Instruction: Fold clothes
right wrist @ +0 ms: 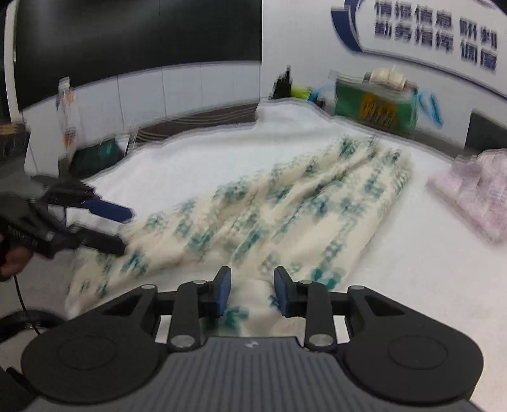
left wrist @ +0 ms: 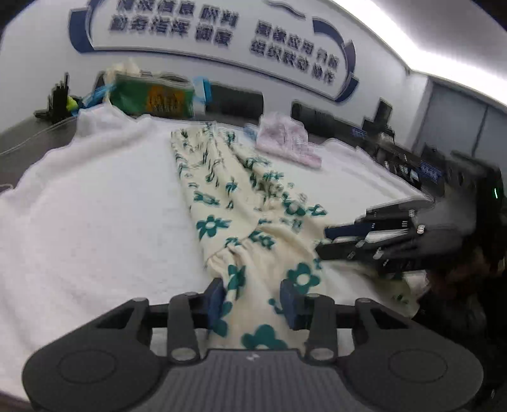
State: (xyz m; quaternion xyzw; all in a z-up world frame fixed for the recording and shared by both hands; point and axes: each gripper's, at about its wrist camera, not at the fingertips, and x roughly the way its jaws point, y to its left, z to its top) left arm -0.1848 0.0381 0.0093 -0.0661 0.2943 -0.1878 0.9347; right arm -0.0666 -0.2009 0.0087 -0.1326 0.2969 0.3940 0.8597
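**Floral trousers flat on white cover, both grippers at waist end**

Left wrist view: cream trousers w/ teal flower print spread lengthwise on white fluffy table cover, legs running away toward far wall, gathered waistband nearest lens. Left gripper low over waistband, blue pads part open, cloth visible in gap; pads not seen pressing on it. Near edge of fabric hidden under gripper body. Right gripper entering from right edge, side-on, blurred; jaw gap hard to read here, tips at trousers' right edge, contact not certain. Folded pink garment farther back on cover, apart from trousers. Green packet behind cover, label unreadable. Blue wall lettering smeared.

Right wrist view: heavy motion blur, flower print reduced to smudges. Right gripper pads part open, narrow-ish gap, cloth seen btwn them, no clear pinch. Left gripper at left, fingers spread, tips at trousers' corner; grip cannot be told. Bit of a hand cut off at frame edge. Pink garment cropped at right.
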